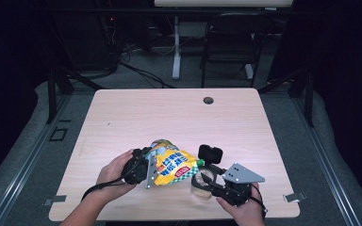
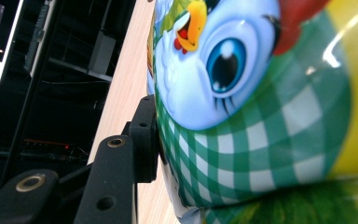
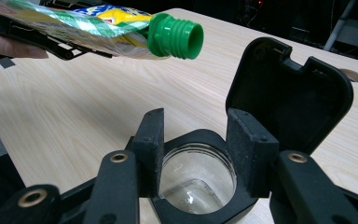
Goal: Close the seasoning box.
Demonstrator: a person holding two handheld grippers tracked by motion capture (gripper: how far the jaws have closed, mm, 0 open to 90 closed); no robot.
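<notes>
Table [image 1: 122, 117] of pale wood bears the work: the left gripper [image 1: 143, 167] clamps the yellow printed refill pouch [image 1: 172, 165], tilted, its green threaded spout [image 3: 175, 36] beside the jar. The right gripper [image 3: 196, 149] clasps the clear glass jar [image 3: 198, 179], its black flip lid [image 3: 291, 95] standing open; bring the spout squarely above the mouth before tipping further.

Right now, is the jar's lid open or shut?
Open: the jar's black flip lid stands up behind its mouth, and the glass inside shows.

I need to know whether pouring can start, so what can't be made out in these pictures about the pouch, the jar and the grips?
- Pouch contents: opaque foil, all views.
- Left hand-held gripper: its second jaw, hidden by the pouch, left gripper view.
- Jar: lower body, hidden by the right hand-held gripper.
- Printed text on the pouch: too small, high view.
- Green spout: inside, angled away, right gripper view.
</notes>
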